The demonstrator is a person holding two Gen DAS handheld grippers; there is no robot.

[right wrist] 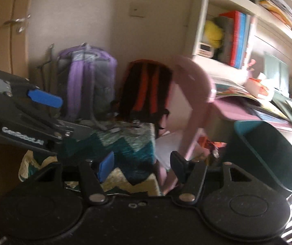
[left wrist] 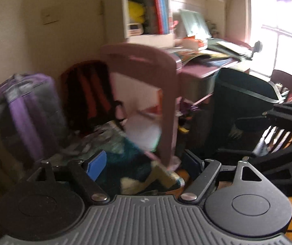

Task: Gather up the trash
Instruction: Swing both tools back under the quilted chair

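A: Blue-padded fingers (left wrist: 96, 166) of the left gripper (left wrist: 143, 163) stand wide apart with nothing between them, over a zigzag teal blanket (left wrist: 125, 159).

B: And the right gripper (right wrist: 142, 166)?

A: Its jaws are wide too, and empty, above the same blanket.

B: Where is the trash?

A: Blur hides any single piece. A dark waste bin (left wrist: 241, 102) stands at two o'clock of the left gripper, and at three o'clock of the right one, tilted.

B: Room to move?

A: Tight. A pink chair (left wrist: 146, 94) rises at twelve o'clock, just past the blanket; a purple backpack (left wrist: 23, 106) and a black-and-orange backpack (left wrist: 86, 94) lean on the wall at ten to eleven. A pink desk (left wrist: 199, 69) with open books, under a white shelf (left wrist: 146, 36), fills one o'clock.
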